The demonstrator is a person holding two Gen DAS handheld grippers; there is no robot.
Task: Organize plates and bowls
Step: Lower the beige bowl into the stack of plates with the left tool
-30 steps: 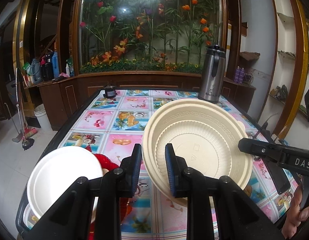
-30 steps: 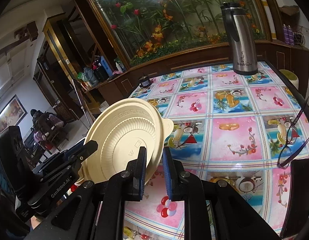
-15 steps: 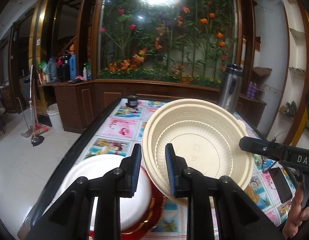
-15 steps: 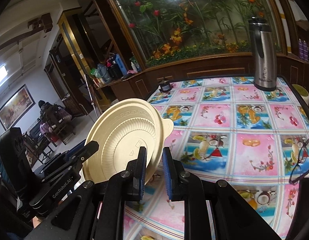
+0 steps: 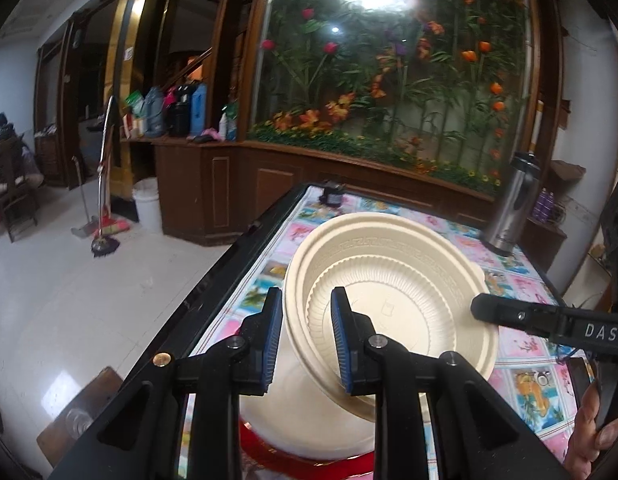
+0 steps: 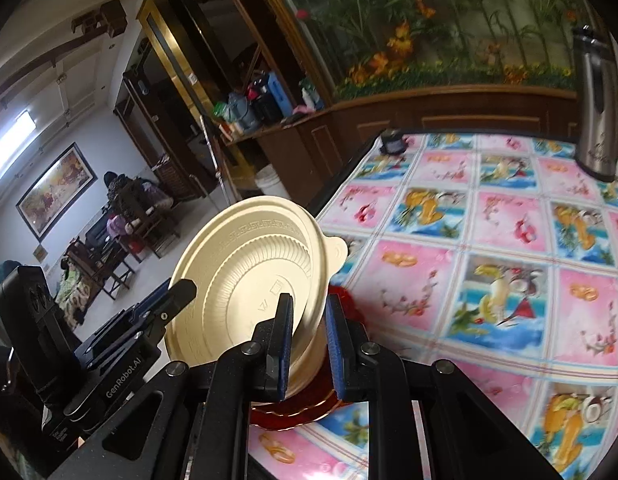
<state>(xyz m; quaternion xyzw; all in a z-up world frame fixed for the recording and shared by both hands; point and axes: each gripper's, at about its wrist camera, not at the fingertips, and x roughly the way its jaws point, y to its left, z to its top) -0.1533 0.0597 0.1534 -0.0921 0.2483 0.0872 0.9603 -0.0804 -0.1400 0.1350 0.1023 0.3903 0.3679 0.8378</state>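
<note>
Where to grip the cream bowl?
By the rim. The cream bowl is thin-walled and tilted with its opening up, so one pad goes inside and one outside. The left gripper and right gripper clamp opposite rim edges, each from its own side.

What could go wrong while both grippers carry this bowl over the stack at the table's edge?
The cream bowl is pinched only at opposite rims by the left gripper and right gripper, so uneven motion could twist it loose. It is tilted above the white plate on the red plate, near the table edge, so a drop might reach the floor.
</note>
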